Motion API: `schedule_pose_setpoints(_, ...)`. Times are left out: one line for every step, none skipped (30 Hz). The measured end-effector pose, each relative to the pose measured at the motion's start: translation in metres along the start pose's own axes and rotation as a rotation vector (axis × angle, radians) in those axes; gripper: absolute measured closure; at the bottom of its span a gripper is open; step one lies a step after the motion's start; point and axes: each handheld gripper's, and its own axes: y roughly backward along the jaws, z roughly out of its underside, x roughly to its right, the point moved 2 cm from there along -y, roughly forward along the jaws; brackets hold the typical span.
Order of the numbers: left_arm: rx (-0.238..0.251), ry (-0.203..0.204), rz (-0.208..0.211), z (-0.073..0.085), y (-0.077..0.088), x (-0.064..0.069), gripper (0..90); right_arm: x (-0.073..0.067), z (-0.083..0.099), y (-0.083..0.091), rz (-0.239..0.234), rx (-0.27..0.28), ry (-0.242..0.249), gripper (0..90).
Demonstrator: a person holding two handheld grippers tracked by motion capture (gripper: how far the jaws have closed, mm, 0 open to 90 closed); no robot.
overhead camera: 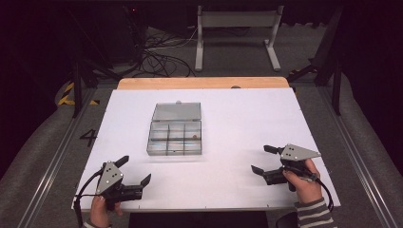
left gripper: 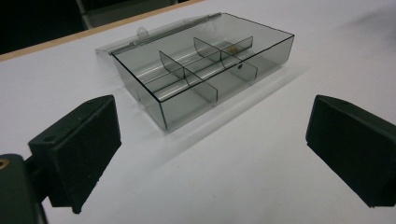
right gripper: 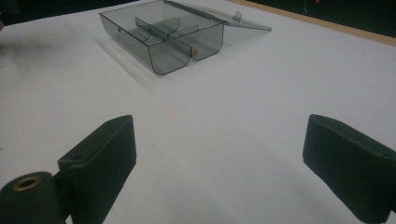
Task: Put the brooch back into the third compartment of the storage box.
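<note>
A clear smoky plastic organiser box with several compartments lies on the white table, its lid folded flat open behind it. A small reddish item sits in its right-hand upper compartment. My left gripper rests near the front left edge, held by a hand, jaws wide apart with nothing between them. My right gripper is at the front right, also open and holding nothing. The box lies ahead of the left jaws, and the box is farther off in the right gripper view.
A wooden strip runs along the table's far edge. Behind it stand a white metal frame and tangled cables on the floor. Aluminium rails run along both sides of the table.
</note>
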Motion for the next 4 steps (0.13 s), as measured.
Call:
schedule_pose_setpoints(0.000,-0.004,-0.002,-0.0001,0.0001,-0.0004,3.7,-0.0003,0.0000,-0.0005,-0.001,-0.002,0.001,10.2)
schedule_pose_setpoints(0.002,-0.002,-0.003,0.0000,0.0002,-0.0005,3.7,-0.0007,0.0002,-0.0008,-0.003,-0.007,0.003,10.1)
schedule_pose_setpoints(0.002,-0.005,-0.004,-0.0001,0.0003,-0.0008,3.7,-0.0007,0.0005,-0.0012,-0.005,-0.008,0.005,10.1)
schedule_pose_setpoints(0.003,-0.003,-0.004,-0.0001,0.0003,-0.0006,3.7,-0.0006,0.0008,-0.0019,-0.011,-0.007,0.004,10.1)
